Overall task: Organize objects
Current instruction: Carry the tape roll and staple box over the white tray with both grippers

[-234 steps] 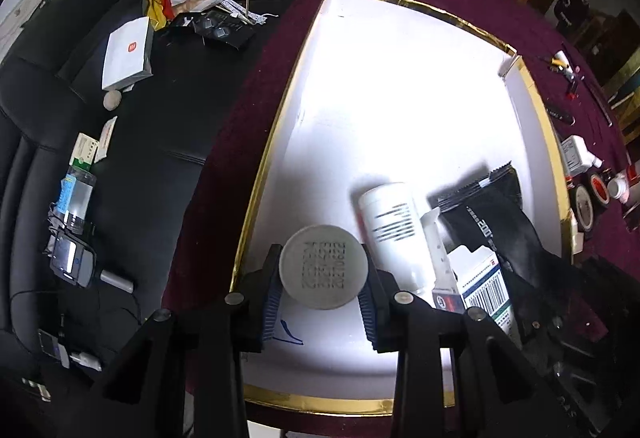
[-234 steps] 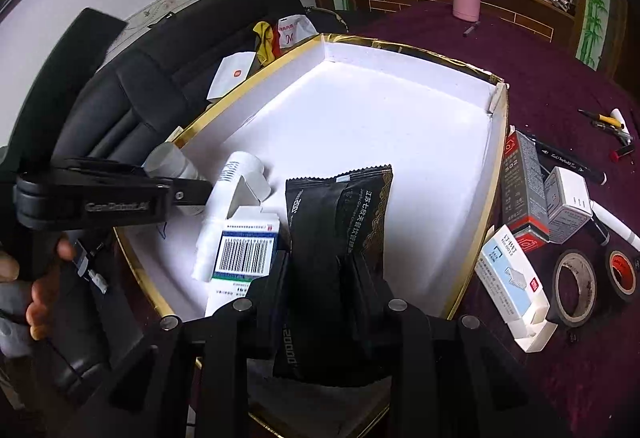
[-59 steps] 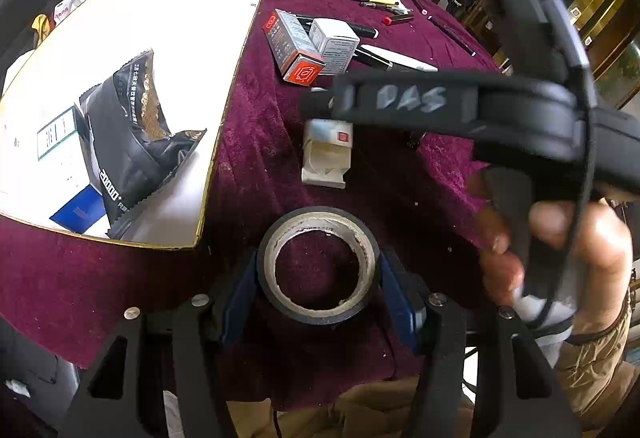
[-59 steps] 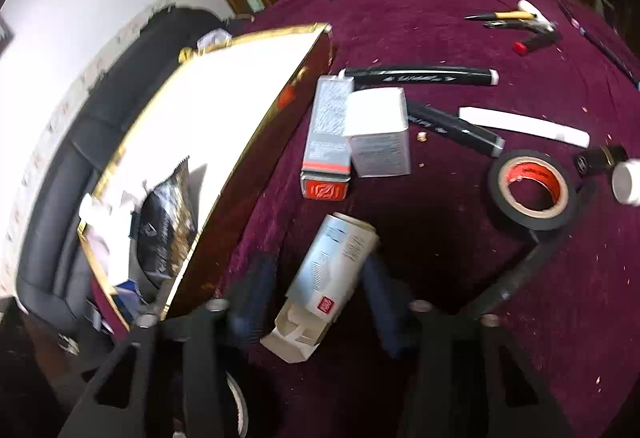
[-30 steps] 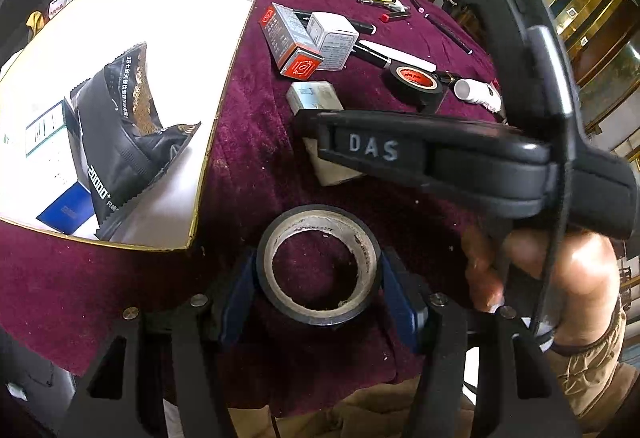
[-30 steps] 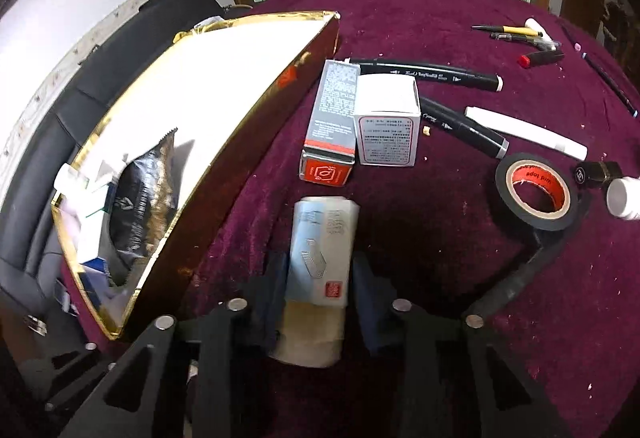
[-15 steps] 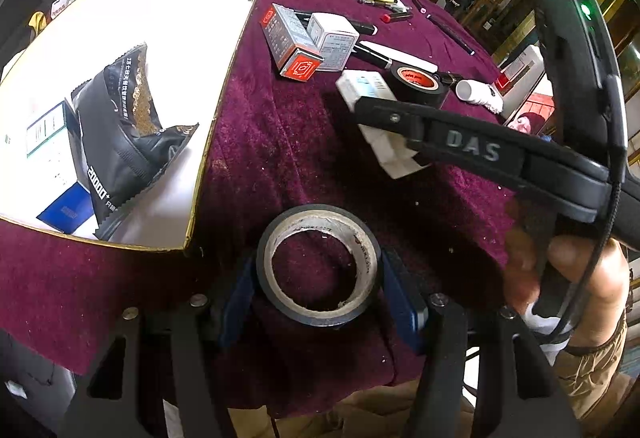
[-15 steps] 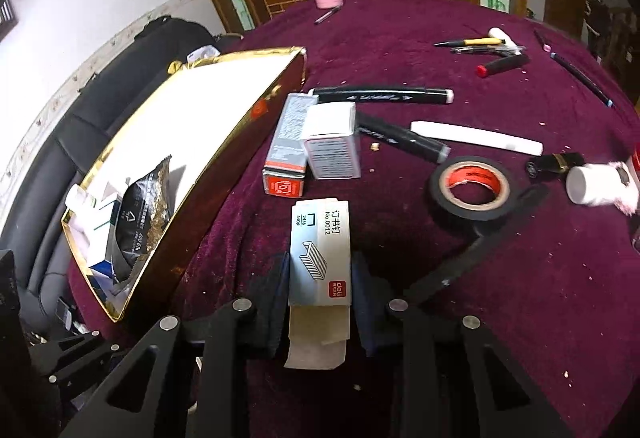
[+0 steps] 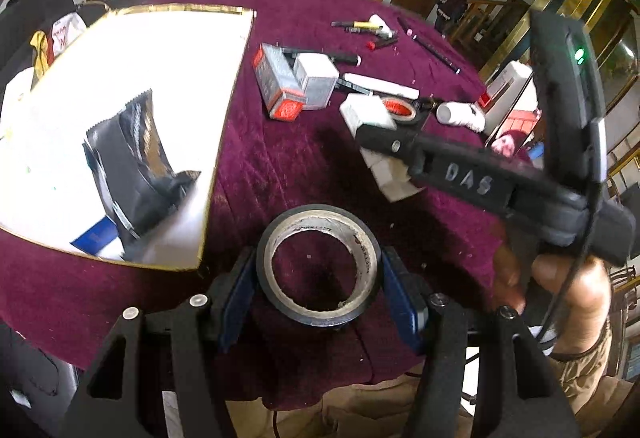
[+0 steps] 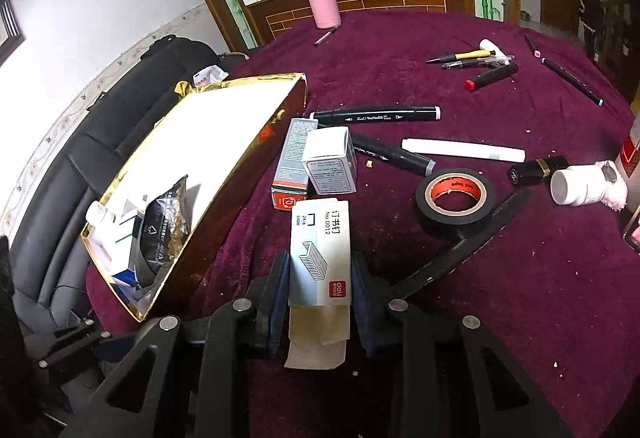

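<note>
Your left gripper (image 9: 318, 278) clamps the black tape roll (image 9: 318, 266) between its blue pads, just beside the gold-rimmed box (image 9: 224, 126). Your right gripper (image 10: 320, 282) grips the staple box (image 10: 320, 250) above the maroon tablecloth (image 10: 520, 278), right of that box.

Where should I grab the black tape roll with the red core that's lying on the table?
Take the red-core tape roll from above, across its outer rim. It lies flat on the tablecloth, hole upward, so both curved sides are exposed; come in clear of the black marker beside it.

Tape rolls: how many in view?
2. One tape roll sits clamped in the left claw; the other roll, red-cored, lies on the table right of the boxes. More could be hidden inside the tray.
</note>
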`<state>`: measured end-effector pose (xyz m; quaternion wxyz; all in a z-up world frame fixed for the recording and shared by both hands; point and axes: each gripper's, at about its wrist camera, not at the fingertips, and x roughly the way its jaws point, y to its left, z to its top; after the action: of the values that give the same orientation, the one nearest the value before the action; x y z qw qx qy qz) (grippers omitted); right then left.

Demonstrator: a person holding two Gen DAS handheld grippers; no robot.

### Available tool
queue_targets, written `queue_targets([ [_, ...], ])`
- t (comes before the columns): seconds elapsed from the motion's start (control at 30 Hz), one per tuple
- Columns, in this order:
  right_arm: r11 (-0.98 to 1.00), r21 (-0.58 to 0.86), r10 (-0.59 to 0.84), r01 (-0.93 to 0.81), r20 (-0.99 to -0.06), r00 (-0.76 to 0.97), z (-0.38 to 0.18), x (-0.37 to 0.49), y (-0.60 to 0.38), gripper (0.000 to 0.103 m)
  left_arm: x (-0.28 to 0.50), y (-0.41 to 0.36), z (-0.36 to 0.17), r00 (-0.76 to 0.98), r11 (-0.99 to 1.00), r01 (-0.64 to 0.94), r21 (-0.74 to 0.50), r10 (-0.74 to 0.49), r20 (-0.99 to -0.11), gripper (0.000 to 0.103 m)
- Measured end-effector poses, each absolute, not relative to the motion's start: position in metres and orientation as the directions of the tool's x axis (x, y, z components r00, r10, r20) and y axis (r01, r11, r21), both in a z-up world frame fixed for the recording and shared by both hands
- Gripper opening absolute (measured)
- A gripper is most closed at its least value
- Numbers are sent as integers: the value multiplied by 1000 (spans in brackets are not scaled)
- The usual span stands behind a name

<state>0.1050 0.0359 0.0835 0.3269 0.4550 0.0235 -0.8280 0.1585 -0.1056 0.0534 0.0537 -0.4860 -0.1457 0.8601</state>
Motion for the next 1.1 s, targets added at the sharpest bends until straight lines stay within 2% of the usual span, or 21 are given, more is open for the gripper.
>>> queue_targets([
  [0.37, -761, 263, -550, 593, -747, -375, 96, 113, 29, 32, 157, -132, 81, -587, -958, 95, -272, 166, -792, 60],
  [1.1, -738, 249, -564, 627, -738, -371, 105, 119, 15, 32, 153, -152, 89, -617, -958, 150, -244, 102, -780, 60],
])
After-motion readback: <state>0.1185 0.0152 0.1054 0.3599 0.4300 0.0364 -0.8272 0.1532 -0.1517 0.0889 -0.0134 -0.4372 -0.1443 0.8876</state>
